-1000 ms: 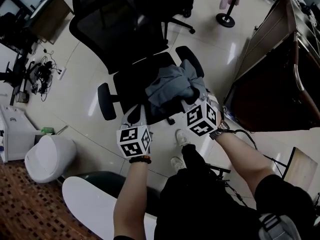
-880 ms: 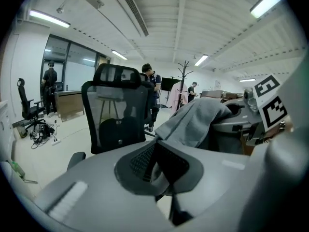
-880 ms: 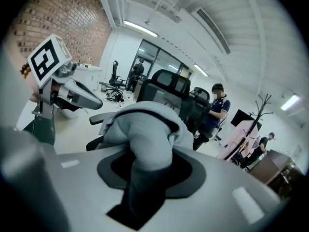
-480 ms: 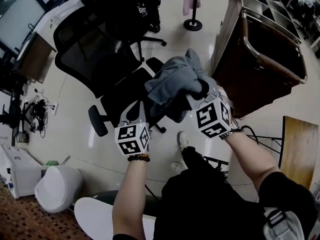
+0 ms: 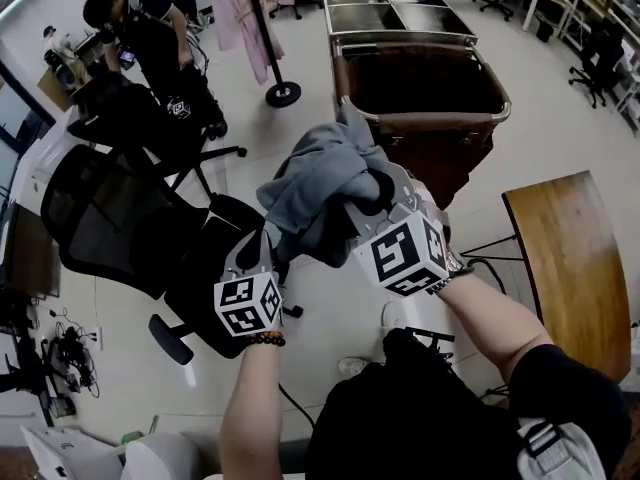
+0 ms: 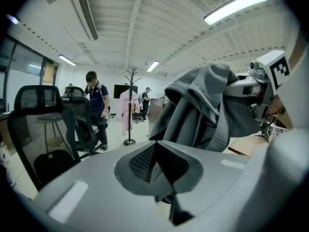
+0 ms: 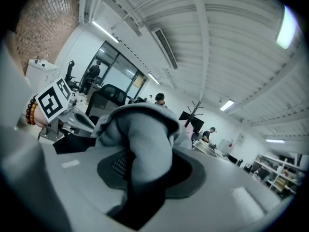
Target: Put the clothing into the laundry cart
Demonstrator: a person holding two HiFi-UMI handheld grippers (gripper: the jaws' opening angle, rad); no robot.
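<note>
Right hand-held gripper (image 5: 374,196) pinching grey clothing (image 5: 318,180), near laundry cart (image 5: 440,154). Left hand-held gripper (image 5: 266,242) looks pressed together, empty, beside clothing.

**Right view: grey garment clamped in the jaws**

The right hand-held gripper (image 7: 147,173) has its jaws closed onto a bunched grey cloth garment (image 7: 140,129). The fabric mounds up over the pads, and one fold hangs down between them.

At frame left is the left hand-held gripper (image 7: 79,121) with its marker cube, just beside the garment. A brown bead bracelet (image 7: 31,112) sits on the wrist behind it.

In the background:
- a black high-backed office chair (image 7: 113,92)
- a standing person (image 7: 159,98)
- a black coat stand (image 7: 195,109)
- a red brick wall (image 7: 43,23), upper left
- a ceiling strip light (image 7: 227,104) overhead
</note>
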